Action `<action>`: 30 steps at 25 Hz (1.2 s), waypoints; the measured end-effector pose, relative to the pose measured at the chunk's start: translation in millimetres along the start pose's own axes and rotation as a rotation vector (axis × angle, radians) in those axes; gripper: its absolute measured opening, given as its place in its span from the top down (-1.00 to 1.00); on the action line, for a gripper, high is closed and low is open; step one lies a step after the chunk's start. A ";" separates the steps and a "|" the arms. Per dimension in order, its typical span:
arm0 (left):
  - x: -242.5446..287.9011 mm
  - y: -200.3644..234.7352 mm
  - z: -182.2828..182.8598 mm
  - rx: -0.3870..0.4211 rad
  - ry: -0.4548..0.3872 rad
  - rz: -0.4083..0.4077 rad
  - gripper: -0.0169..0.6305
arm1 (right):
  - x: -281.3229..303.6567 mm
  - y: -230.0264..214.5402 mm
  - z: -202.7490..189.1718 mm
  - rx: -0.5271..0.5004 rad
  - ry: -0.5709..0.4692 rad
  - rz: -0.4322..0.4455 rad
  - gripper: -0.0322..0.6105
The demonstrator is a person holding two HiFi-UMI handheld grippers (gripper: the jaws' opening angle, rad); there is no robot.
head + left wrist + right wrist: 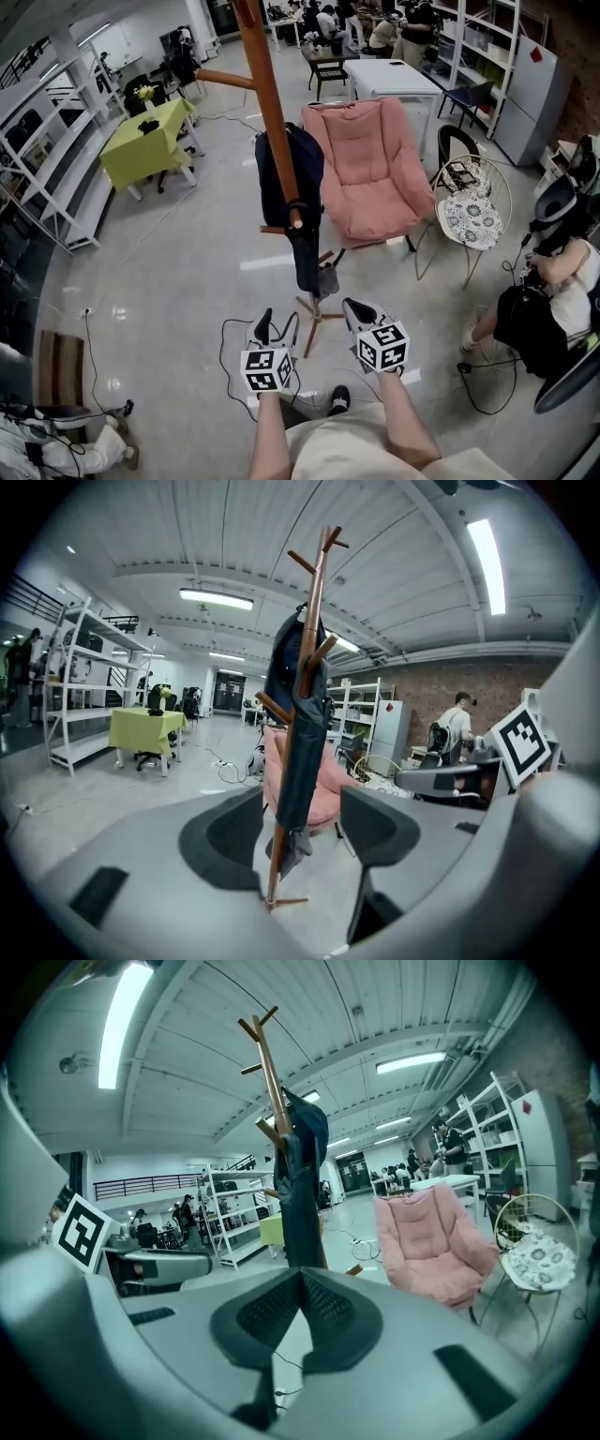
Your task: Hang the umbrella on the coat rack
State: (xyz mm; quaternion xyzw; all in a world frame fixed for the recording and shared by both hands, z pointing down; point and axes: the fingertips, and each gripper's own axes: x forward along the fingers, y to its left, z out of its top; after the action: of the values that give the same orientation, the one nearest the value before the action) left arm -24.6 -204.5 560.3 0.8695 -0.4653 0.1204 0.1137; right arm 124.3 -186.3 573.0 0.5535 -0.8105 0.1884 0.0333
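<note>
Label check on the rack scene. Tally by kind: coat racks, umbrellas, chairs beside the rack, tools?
coat rack: 1
umbrella: 1
chairs beside the rack: 2 (pink armchair, wire chair)
tools: 2 (left tool, right tool)
Total: 6

Navy umbrella [306, 258], brown coat rack [267, 94], pink armchair [370, 169], lime-green table [150, 141], floral-patterned cushion [472, 220]

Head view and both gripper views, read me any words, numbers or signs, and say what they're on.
No readable words or numbers anywhere.
Marker cubes on left gripper and right gripper: black-and-white square patterns, no letters.
Red diamond sticker on white cabinet: too small to read.
</note>
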 end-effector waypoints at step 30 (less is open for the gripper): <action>-1.4 -0.1 4.0 0.063 0.012 0.026 0.93 | 10.8 6.8 -5.2 -0.003 0.025 0.048 0.89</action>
State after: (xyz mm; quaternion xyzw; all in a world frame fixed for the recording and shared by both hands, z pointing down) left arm -24.9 -204.6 556.1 0.8658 -0.4718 0.1416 0.0874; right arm 113.1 -191.9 578.8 0.5315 -0.8234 0.1949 0.0394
